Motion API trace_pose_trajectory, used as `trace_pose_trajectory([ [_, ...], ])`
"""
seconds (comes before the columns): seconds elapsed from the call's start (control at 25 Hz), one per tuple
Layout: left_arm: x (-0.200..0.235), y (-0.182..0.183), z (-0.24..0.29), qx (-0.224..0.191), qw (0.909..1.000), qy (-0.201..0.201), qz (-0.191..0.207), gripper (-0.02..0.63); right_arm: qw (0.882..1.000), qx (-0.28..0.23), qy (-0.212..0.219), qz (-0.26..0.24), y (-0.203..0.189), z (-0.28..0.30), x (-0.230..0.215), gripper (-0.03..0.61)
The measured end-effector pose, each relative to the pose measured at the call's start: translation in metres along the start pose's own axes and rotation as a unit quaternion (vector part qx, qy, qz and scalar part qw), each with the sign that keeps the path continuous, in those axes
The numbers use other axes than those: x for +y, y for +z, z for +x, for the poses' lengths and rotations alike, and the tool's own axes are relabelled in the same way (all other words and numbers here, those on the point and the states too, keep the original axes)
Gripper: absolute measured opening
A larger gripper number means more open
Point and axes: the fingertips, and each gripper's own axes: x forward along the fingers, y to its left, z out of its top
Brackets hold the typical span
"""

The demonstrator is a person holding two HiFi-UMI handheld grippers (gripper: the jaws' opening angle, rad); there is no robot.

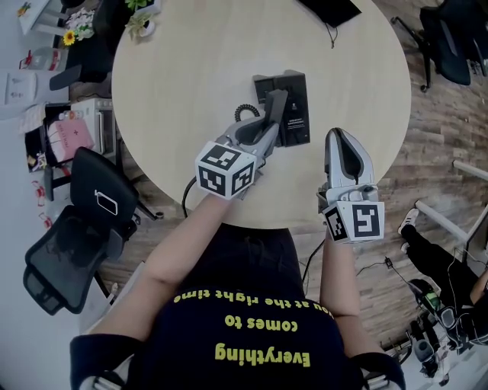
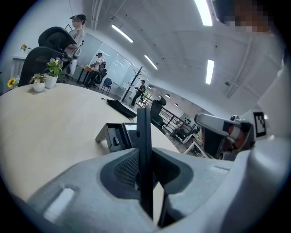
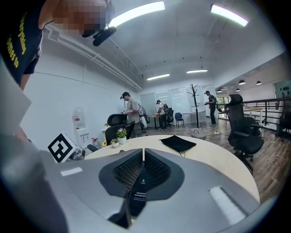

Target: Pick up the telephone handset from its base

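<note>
The left gripper [image 2: 146,157] clamps the handset [image 2: 144,129] (dark, slim) near its base [image 2: 114,136].

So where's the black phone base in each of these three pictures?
Head view: the phone base sits on the round table, just above the picture's middle.
Left gripper view: the phone base is left of middle, behind the upright handset.
Right gripper view: not in it.
Shared landmark: the black pouch on the table, top edge, middle, middle.
</note>
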Motion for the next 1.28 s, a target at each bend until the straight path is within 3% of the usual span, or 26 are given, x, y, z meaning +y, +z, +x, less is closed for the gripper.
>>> trace_pose_trajectory([
  [0.56, -0.003, 0.057, -0.057, -0.072, 0.9960, 0.021, 0.048, 0.078, 0.999, -0.033, -0.001, -0.026, 0.030, -0.014, 0.015, 0.012],
  [1.28, -0.018, 0.135, -0.133, -0.165, 0.9739, 0.069, 0.140, 0.078, 0.994, -0.092, 0.009, -0.058, 0.090, -0.031, 0.029, 0.012],
])
